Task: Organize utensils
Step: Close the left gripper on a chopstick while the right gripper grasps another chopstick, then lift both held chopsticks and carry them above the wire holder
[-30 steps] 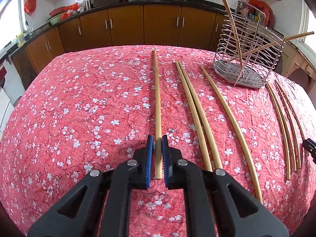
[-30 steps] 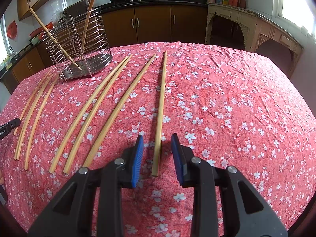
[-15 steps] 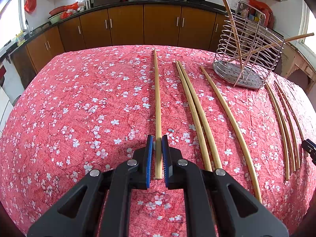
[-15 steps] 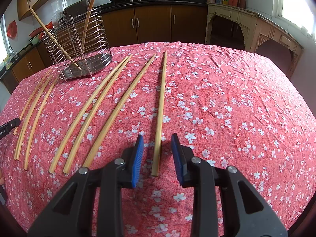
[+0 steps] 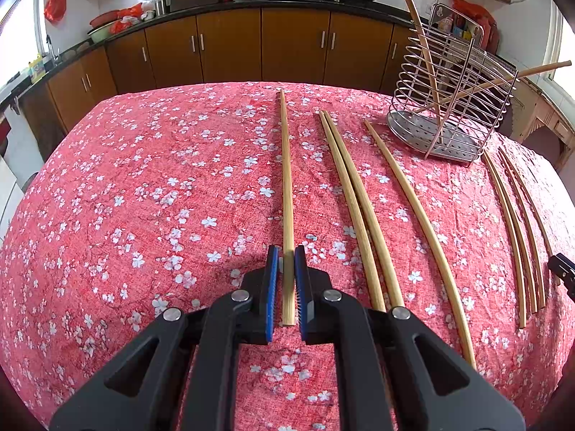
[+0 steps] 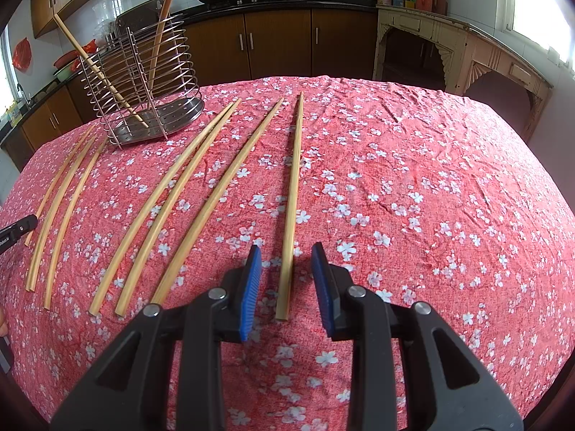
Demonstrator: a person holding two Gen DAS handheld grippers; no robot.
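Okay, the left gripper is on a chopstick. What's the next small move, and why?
Probably lift the left gripper a little. Its pads look closed on the near end of the chopstick, which lies flat on the tablecloth. The wire rack, where two sticks already lean, stands farther back to the right, so the stick likely needs to clear the cloth first.

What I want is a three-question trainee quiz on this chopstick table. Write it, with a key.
1. True or false: the left gripper is shut on the leftmost chopstick.
2. How many standing chopsticks does the wire rack hold?
3. The right gripper is: A open, astride the rightmost chopstick; B shut on it; C gripping the rack.
Key: 1 true; 2 two; 3 A.
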